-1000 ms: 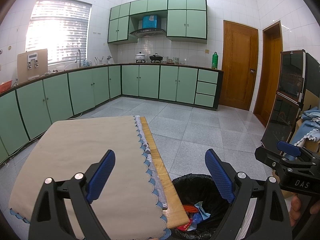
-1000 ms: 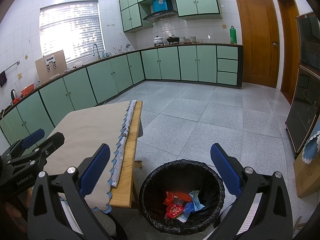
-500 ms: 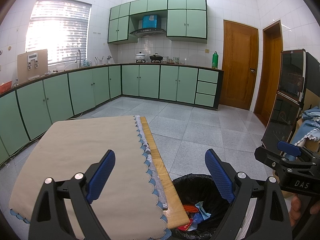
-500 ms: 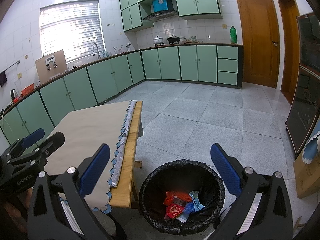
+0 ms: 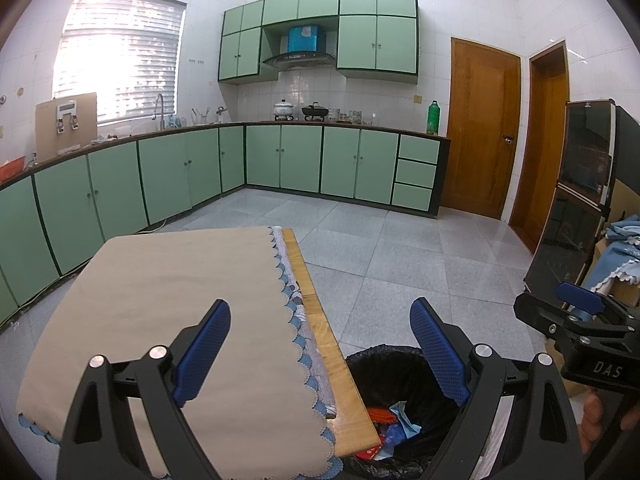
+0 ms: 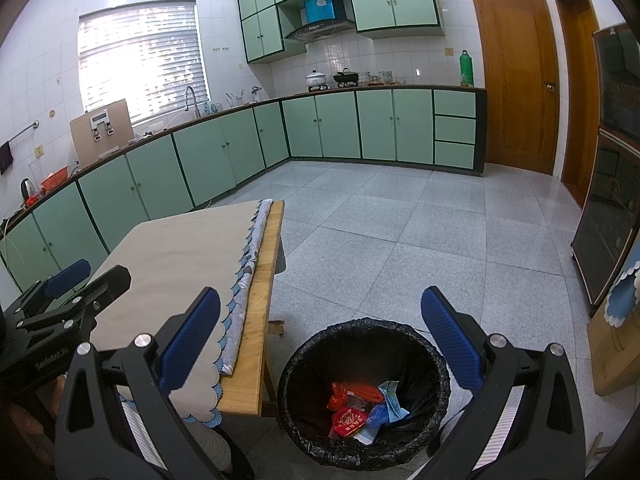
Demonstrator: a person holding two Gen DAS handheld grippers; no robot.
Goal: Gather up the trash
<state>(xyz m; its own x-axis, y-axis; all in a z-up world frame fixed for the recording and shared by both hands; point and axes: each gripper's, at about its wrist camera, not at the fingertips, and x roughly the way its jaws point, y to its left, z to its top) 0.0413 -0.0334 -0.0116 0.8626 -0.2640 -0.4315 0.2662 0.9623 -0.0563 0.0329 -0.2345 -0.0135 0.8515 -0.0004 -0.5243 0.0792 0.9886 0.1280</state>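
Left gripper (image 5: 320, 354): blue-padded fingers (image 5: 202, 354) spread wide, nothing between them; poised over the bench (image 5: 320, 320) edge.
Right gripper (image 6: 320, 338): fingers (image 6: 448, 336) likewise released and bare, above the trash bin (image 6: 436, 364); its body reads "DAS" in the left view.
Trash bin: round, black liner, mouth upward, on the floor (image 6: 400, 232) just beside the bench's corner.
Trash (image 6: 362, 408): red, blue and white wrappers heaped at the bin's bottom; red packet's print unreadable.
Bench: wooden, long axis running away from the cameras, under a beige scalloped cloth (image 5: 168, 304).
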